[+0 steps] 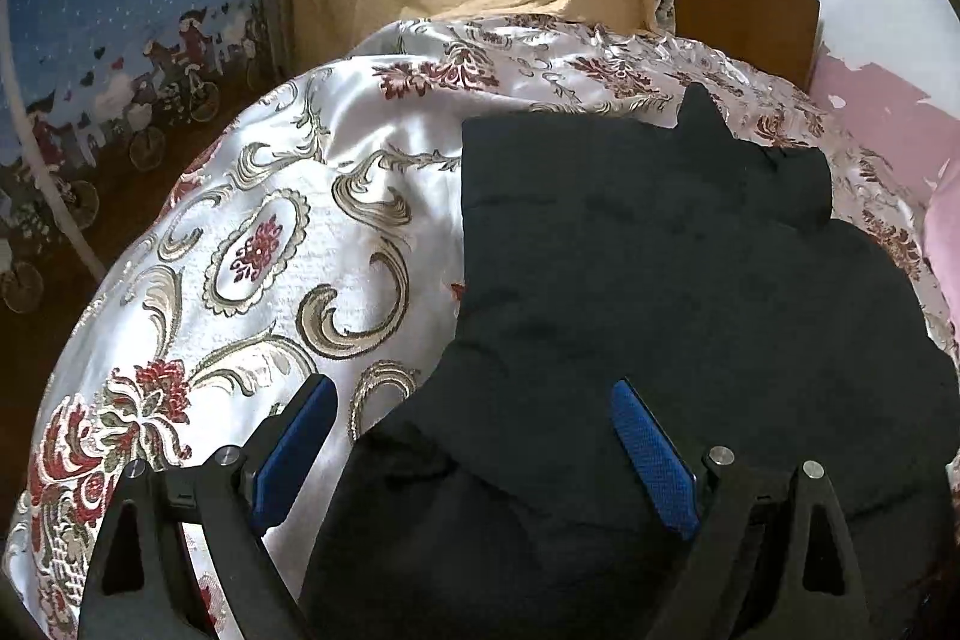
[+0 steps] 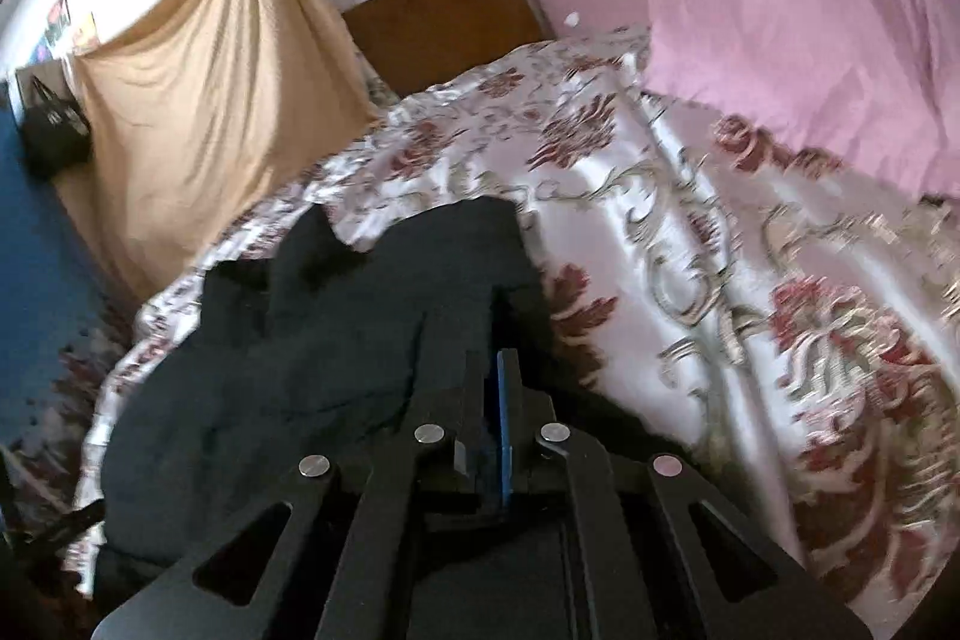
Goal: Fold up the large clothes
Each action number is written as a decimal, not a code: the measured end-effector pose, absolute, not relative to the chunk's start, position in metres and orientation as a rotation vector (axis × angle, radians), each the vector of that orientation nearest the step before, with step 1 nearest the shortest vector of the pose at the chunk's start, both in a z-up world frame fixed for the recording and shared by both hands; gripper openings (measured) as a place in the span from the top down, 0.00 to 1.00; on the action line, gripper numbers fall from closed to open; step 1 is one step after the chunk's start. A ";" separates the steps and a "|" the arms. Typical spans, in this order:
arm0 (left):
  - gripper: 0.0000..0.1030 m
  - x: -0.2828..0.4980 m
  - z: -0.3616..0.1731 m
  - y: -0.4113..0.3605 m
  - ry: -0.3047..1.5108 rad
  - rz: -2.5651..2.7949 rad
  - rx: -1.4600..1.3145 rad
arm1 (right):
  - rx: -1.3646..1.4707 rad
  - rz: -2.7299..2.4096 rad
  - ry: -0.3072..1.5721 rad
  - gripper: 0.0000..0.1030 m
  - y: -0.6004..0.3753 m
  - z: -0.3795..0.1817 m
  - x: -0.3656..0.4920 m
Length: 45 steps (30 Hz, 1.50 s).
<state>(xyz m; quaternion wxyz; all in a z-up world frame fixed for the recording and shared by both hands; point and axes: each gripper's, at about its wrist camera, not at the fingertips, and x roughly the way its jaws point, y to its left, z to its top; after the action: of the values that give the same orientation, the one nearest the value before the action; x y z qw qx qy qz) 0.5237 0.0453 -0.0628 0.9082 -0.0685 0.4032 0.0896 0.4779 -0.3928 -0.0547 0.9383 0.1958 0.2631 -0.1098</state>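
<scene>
Floral bedspread [image 1: 288, 232] carries the black garment [image 1: 660, 280], left hand-held gripper [image 1: 474, 424] spread above it, right hand-held gripper [image 2: 501, 376] pressed together, apparently pinching its edge for a fold.

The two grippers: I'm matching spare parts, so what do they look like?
Both the left gripper and the right gripper have matte black, angular linkage arms with triangular cut-outs and round silver pivot pins. Their fingers carry textured blue pads. No cables, markings or sleeves show.
</scene>
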 end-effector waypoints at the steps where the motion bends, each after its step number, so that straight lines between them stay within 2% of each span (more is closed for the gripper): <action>1: 0.10 0.520 -0.058 0.041 0.806 0.174 -0.134 | 0.365 -0.230 0.521 0.78 -0.389 -0.051 0.476; 2: 0.10 0.516 -0.051 0.035 0.771 0.146 -0.128 | 0.344 -0.221 0.506 0.69 -0.386 -0.047 0.473; 3: 0.10 0.513 -0.047 0.030 0.745 0.120 -0.123 | 0.315 -0.189 0.480 0.48 -0.379 -0.041 0.471; 4: 0.10 0.509 -0.043 0.023 0.716 0.077 -0.114 | 0.297 -0.158 0.460 0.37 -0.372 -0.038 0.469; 9: 0.10 0.510 -0.053 -0.015 0.725 -0.031 0.023 | 0.188 0.056 0.494 0.37 -0.334 -0.035 0.479; 11: 0.10 0.514 -0.062 -0.021 0.754 -0.014 0.060 | 0.145 0.075 0.545 0.43 -0.323 -0.042 0.486; 13: 0.09 0.518 -0.067 -0.023 0.785 -0.012 0.058 | 0.132 0.084 0.592 0.54 -0.320 -0.050 0.492; 16: 0.00 0.523 -0.073 -0.016 0.817 -0.005 0.014 | 0.153 0.080 0.672 0.54 -0.325 -0.065 0.503; 30: 0.00 0.535 -0.094 -0.016 0.879 -0.013 0.007 | 0.202 0.101 0.777 0.55 -0.323 -0.103 0.519; 35: 0.00 0.534 -0.093 0.006 0.856 -0.101 -0.128 | 0.235 0.122 0.771 0.52 -0.327 -0.103 0.520; 37: 0.00 0.534 -0.088 0.015 0.865 -0.114 -0.196 | 0.257 0.148 0.767 0.44 -0.329 -0.103 0.519; 42: 0.00 0.537 -0.066 0.035 0.948 -0.132 -0.379 | 0.308 0.209 0.828 0.30 -0.333 -0.092 0.519; 45: 0.00 0.551 -0.045 0.047 0.982 -0.144 -0.434 | 0.330 0.218 0.901 0.26 -0.339 -0.071 0.518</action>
<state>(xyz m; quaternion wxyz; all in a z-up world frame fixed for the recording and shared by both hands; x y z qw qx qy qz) 0.5509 0.0470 -0.0448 0.8570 -0.2064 0.4672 -0.0686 0.5176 -0.3386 -0.0707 0.8813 0.1587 0.4326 0.1049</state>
